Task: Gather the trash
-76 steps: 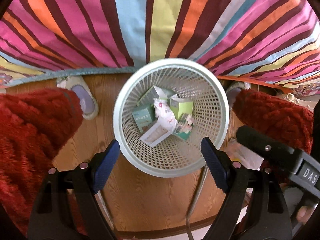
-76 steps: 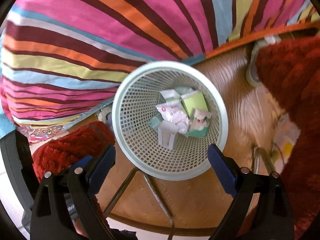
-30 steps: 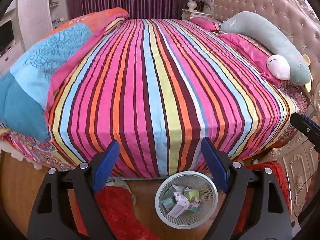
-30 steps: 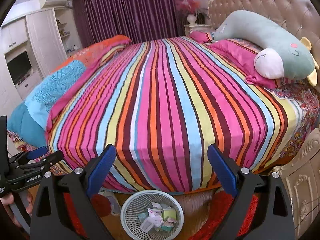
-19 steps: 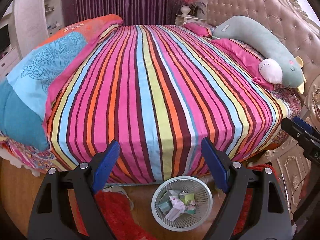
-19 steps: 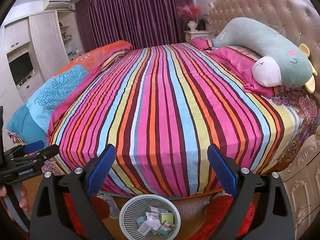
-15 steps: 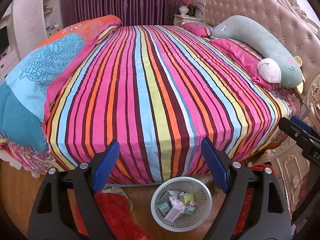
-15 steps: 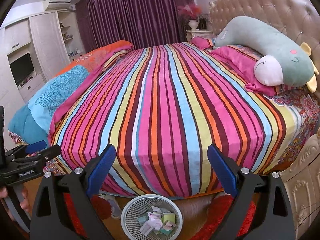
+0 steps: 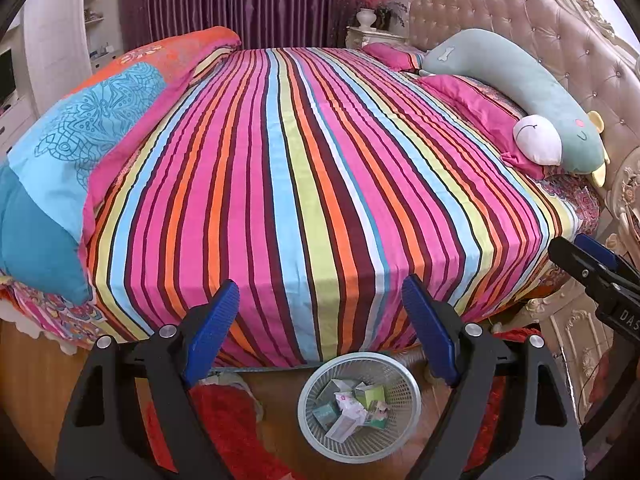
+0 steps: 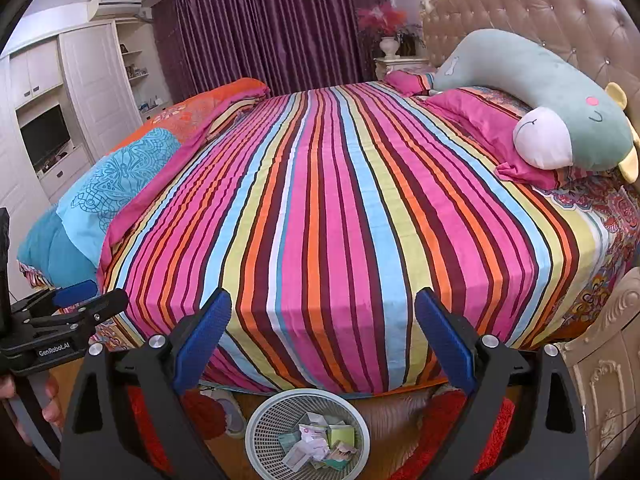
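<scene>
Trash sits in a white mesh basket on the wood floor at the foot of the bed; that is what I get from my left wrist view. I count several small boxes, teal, lime green and white, with a crumpled white wrapper printed pink on top. My left gripper hangs above it with its 2 blue pads spread wide and nothing between them. The right gripper's tip pokes in at the right edge.

From my right wrist view, the basket lies low in the middle, just below the bed's striped edge, and the trash shows as the same heap of boxes and wrapper, all inside the rim. My right gripper is spread wide too, empty. At the left edge I see the left gripper, with a hand on its grip. Red plush fabric flanks the basket.
</scene>
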